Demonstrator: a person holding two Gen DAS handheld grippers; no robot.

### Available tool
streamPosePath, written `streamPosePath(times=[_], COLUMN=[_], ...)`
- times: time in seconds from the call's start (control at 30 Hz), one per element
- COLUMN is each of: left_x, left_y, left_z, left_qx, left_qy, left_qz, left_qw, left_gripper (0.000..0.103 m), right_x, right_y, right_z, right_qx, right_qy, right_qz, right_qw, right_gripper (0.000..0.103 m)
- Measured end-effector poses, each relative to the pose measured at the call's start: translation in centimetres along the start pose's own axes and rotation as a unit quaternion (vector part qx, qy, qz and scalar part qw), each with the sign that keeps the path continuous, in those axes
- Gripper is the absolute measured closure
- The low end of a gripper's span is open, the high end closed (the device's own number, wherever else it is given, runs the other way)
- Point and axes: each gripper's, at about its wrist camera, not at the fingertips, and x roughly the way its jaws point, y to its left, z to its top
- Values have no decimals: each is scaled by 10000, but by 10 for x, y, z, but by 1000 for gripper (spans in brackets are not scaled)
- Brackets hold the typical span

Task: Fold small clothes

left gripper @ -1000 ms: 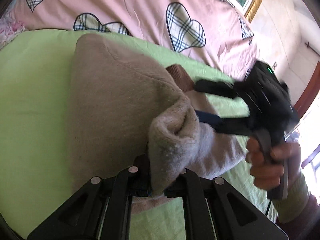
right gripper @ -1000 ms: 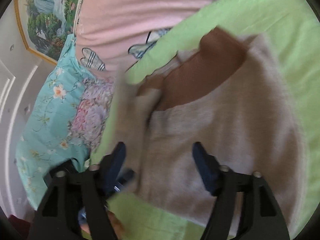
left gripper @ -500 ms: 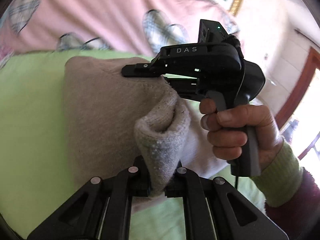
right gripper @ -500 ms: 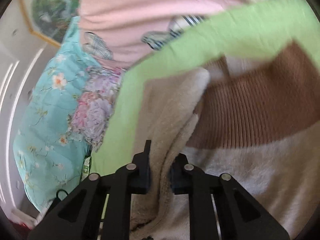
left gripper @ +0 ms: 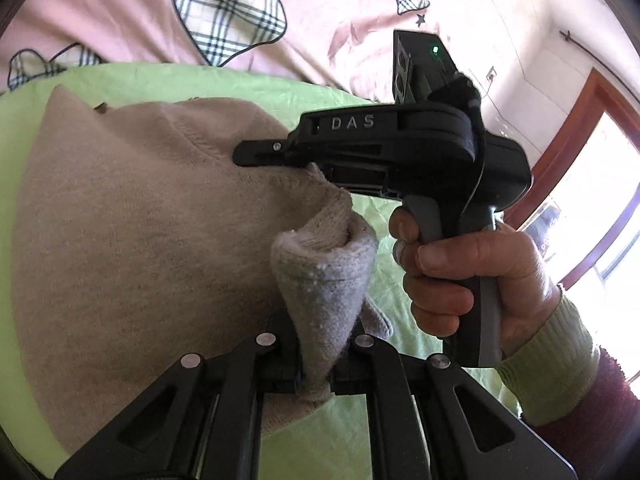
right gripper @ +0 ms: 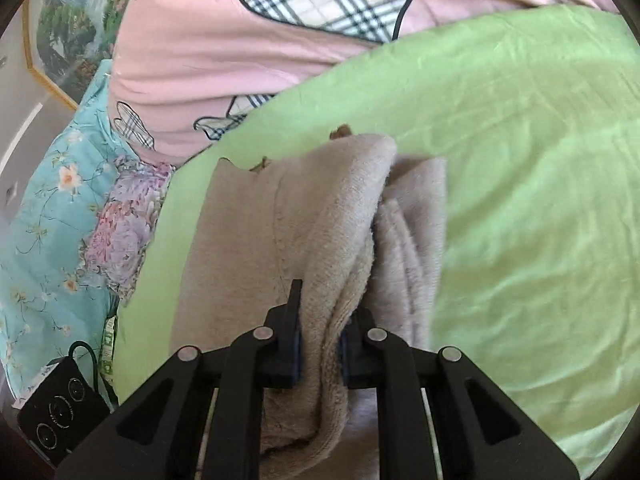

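Observation:
A small beige knit sweater (left gripper: pixel 132 216) lies on a light green sheet (left gripper: pixel 120 80). My left gripper (left gripper: pixel 316 364) is shut on a bunched corner of the sweater and holds it up. My right gripper (right gripper: pixel 320 344) is shut on a thick fold of the same sweater (right gripper: pixel 320 216); it also shows in the left wrist view (left gripper: pixel 384 148), held by a hand at the sweater's far right edge. Only slivers of the sweater's brown part (right gripper: pixel 340 132) show at its far edge.
A pink quilt with plaid hearts (left gripper: pixel 224 20) lies beyond the green sheet (right gripper: pixel 520 160). A teal floral pillow (right gripper: pixel 60 208) is at the left, with a black device and cable (right gripper: pixel 56 416) beside it. A wall and a wood-framed door (left gripper: pixel 580 140) are at right.
My right gripper has gone from open over the sweater to shut on its edge. It has carried the fold across, covering the brown part. My left gripper stays shut on its corner.

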Motion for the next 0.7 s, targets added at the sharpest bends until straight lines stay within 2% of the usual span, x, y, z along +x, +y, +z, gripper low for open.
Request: streamPosePath(times=[0.2, 0.3, 0.37, 0.47, 0.5, 0.63, 0.7], left_x=[23, 22, 18, 4, 1, -31, -51], left_y=[6, 10, 12, 14, 16, 16, 21], left_z=[-11, -13, -14, -18, -17, -23, -25], left_qx=[-114, -201, -279, -323, -352, -337, -322], left_qy=[357, 361, 406, 442, 458, 374, 267], left_qz=[-41, -115, -165, -238, -275, -397, -376], left_qw=[9993, 9991, 9987, 9982, 9980, 9979, 9984], left_gripper=[94, 90, 87, 76, 69, 52, 47], right_x=[13, 13, 11, 5, 2, -14, -20], right_y=[-18, -29, -28, -20, -17, -3, -1], right_z=[-4, -11, -13, -14, -15, -23, -29], right_qx=[35, 255, 270, 216, 182, -78, -159], right_qy=[138, 38, -14, -48, -68, -253, -298], right_qz=[-317, -160, -206, -371, -459, -824, -855], right_qw=[9994, 9995, 9994, 9991, 9988, 9962, 9958], right_gripper=[88, 87, 85, 76, 74, 46, 44])
